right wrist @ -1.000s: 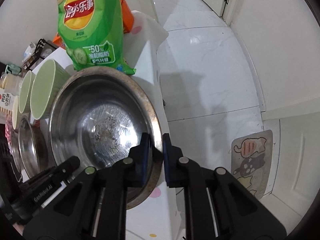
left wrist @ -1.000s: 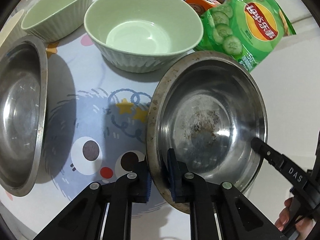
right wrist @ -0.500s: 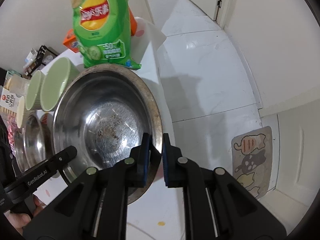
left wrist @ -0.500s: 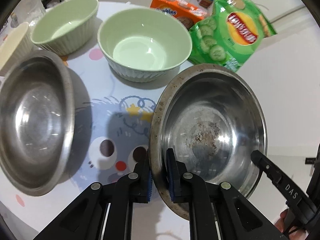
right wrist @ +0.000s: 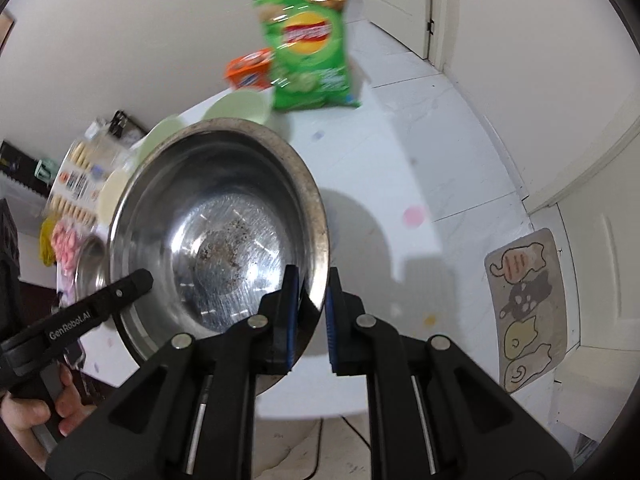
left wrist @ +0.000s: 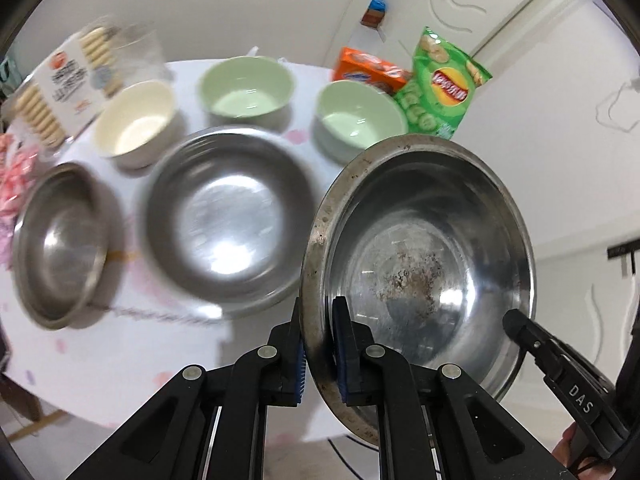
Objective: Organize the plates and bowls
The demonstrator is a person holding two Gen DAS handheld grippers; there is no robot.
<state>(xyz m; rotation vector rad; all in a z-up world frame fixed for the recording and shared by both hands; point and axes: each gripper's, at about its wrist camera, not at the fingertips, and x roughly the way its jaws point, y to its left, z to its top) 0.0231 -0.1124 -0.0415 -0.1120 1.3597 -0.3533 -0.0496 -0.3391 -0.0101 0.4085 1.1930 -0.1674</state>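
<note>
A large steel bowl with a stained bottom is held in the air above the table by both grippers. My left gripper is shut on its near left rim. My right gripper is shut on its right rim; the bowl fills the left of the right wrist view. On the table stand a second large steel bowl, a small steel bowl, two green bowls and a cream bowl.
A green chip bag and an orange box stand at the table's far right. A biscuit pack and pink sweets lie at the left. The table edge drops to tiled floor with a cat mat.
Both grippers have lifted the stained steel bowl up and back from the table. More of the table and its other bowls have come into view below.
</note>
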